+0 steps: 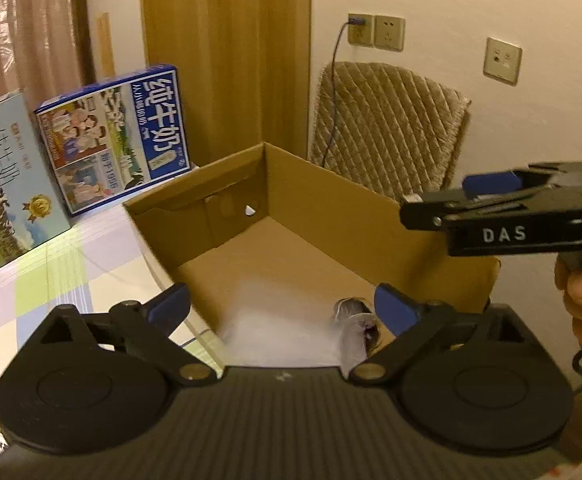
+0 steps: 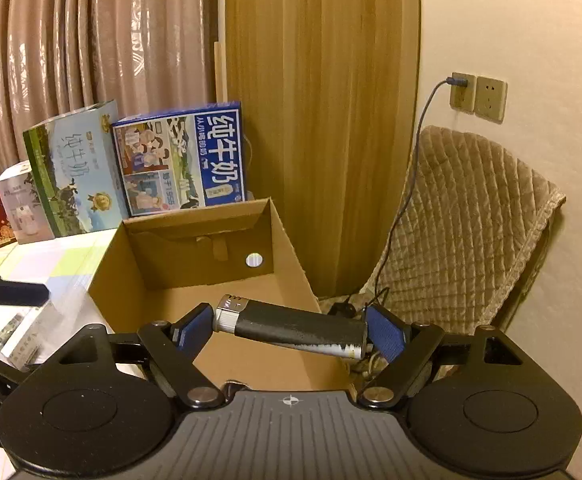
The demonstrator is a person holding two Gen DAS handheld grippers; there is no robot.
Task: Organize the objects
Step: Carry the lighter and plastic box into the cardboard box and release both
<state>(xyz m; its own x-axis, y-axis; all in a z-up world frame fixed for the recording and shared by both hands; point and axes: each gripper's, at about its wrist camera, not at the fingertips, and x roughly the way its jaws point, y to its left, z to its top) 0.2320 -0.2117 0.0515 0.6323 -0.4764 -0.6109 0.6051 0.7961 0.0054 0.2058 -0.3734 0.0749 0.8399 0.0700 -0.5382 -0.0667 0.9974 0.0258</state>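
two grippers hung over the open cardboard box [image 2: 195, 280]. the right gripper [image 2: 291, 330] pinched a black lighter [image 2: 291, 328] lengthwise between its blue pads, held above the box's near right corner, likely for dropping in. the left gripper [image 1: 281, 306] gaped wide, holding nothing, above a blurred wrapped item [image 1: 351, 320] on the box floor.

The right gripper [image 2: 289, 330] clamps a dark lighter [image 2: 291, 327] lengthwise between its blue pads. It hangs above the open cardboard box [image 2: 291, 252], with 2 milk cartons [image 2: 181, 160] behind.
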